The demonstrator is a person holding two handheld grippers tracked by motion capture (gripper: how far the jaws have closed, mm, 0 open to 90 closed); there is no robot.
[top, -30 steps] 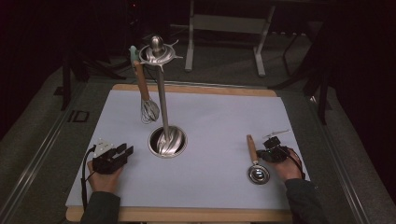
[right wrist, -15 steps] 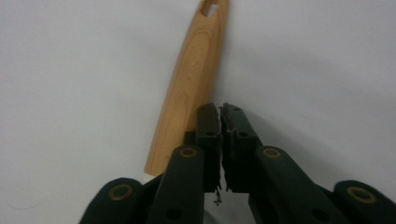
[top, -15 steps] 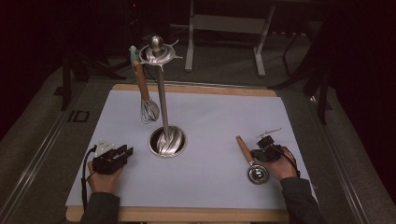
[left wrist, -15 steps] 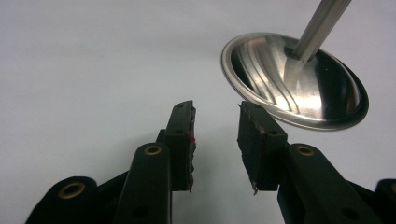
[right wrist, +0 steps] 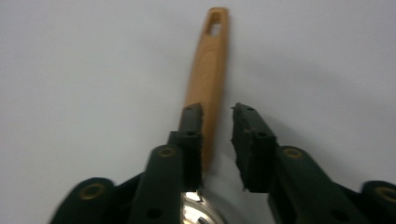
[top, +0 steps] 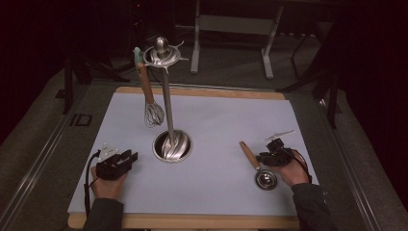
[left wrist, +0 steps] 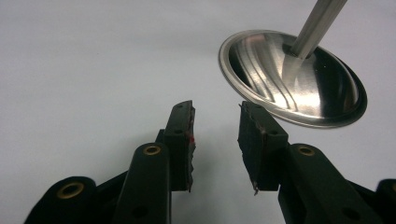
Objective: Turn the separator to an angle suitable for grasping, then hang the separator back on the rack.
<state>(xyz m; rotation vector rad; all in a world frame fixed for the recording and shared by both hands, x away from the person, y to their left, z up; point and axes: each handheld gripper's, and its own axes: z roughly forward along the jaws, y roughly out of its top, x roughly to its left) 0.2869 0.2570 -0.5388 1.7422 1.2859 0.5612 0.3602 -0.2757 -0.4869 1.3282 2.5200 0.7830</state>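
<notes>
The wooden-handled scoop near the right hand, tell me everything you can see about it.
The scoop has a light wooden handle with a slotted hole at its far end and a small round shiny metal bowl. It lies flat on the pale mat, handle angled up and to the left, bowl nearest the person. The right tool sits over it; its jaws have just been opening and stand apart, the handle beside the left jaw, not gripped.

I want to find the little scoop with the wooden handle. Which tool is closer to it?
The right tool. It sits right beside the scoop, jaws open, just opened. The left tool rests across the mat, past the metal stand.
</notes>
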